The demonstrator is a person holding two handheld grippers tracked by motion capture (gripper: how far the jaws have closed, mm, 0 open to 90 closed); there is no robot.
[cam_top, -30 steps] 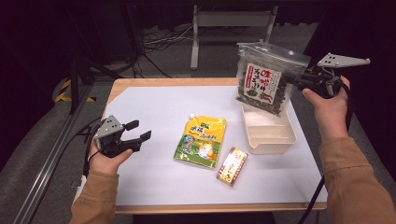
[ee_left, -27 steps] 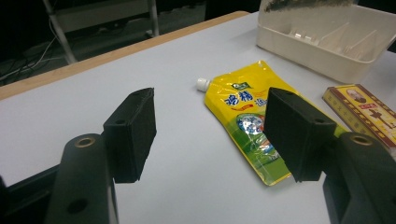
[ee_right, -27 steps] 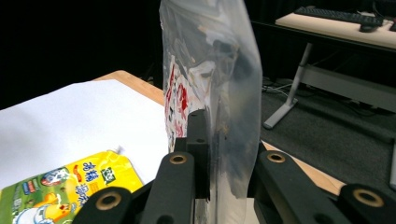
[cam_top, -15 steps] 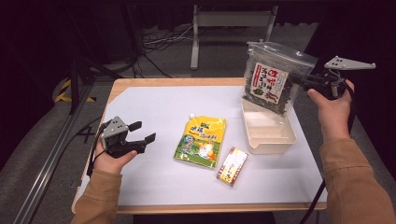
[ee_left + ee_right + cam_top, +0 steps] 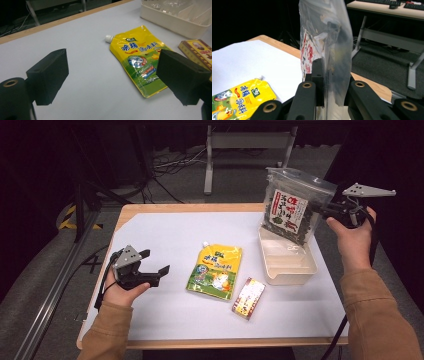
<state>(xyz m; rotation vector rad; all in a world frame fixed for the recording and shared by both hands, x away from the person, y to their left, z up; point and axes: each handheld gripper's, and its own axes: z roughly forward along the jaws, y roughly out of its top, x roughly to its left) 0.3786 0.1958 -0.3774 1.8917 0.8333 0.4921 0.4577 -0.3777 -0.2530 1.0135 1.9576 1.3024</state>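
The right gripper (image 5: 324, 210) is clamped on the side edge of a clear plastic zip bag of dark dried seaweed with a red-and-white label (image 5: 290, 210), holding it upright in the air over the far end of the cream rectangular plastic tray (image 5: 289, 270) that sits along the right edge of the white table surface (image 5: 165, 235). The bag's long axis hangs nearly straight down, its bottom corner just above the tray, so the tray lies directly beneath the gripped bag and the right hand is plainly the nearer one. The left gripper (image 5: 155, 265) holds nothing near the left edge, its jaws just spread wide and pointed at the yellow spouted pouch (image 5: 215, 271) lying flat mid-table, beside a small red-and-gold box (image 5: 248, 297). The right gripper view shows the pads (image 5: 317, 75) pinching the bag (image 5: 329, 45) edge-on, which the high view blurs; the left gripper view shows bare surface between its pads (image 5: 50, 75) and the pouch (image 5: 140, 67) a little ahead
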